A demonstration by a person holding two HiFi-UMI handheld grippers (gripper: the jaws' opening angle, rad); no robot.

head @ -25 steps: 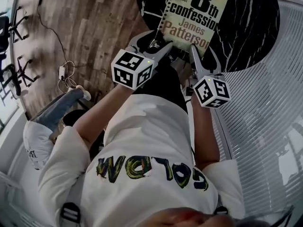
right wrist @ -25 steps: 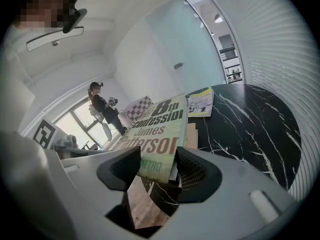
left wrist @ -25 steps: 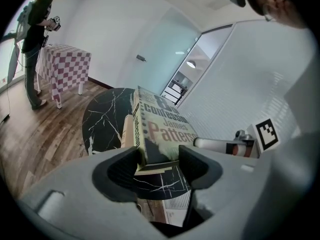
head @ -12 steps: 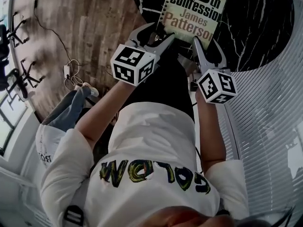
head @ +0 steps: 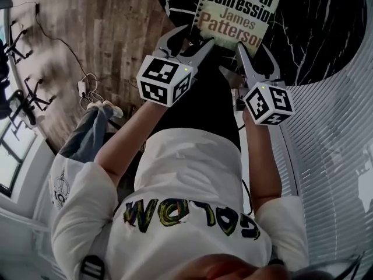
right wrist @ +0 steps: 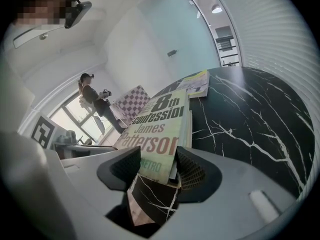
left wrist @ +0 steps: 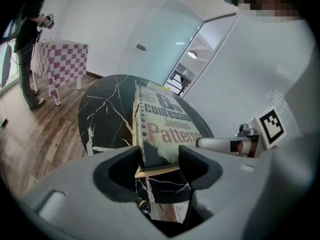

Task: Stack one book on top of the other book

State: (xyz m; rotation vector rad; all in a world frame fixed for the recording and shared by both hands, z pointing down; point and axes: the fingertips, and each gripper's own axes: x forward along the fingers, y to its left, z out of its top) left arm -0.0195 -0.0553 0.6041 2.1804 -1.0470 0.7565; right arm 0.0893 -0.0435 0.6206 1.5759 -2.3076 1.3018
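- At far left, the wood floor (head: 93,22), with loose cables (head: 87,89) lying on it.
- The left tool (left wrist: 159,155) pinches the book (head: 236,16) at its near left corner.
- That book is at the near edge of the round black marble table (head: 315,34). A second book (right wrist: 198,83) lies at the far edge, well apart.
- The right tool (right wrist: 159,159) pinches the near right corner.
- At far right, a ribbed white wall (head: 332,150).
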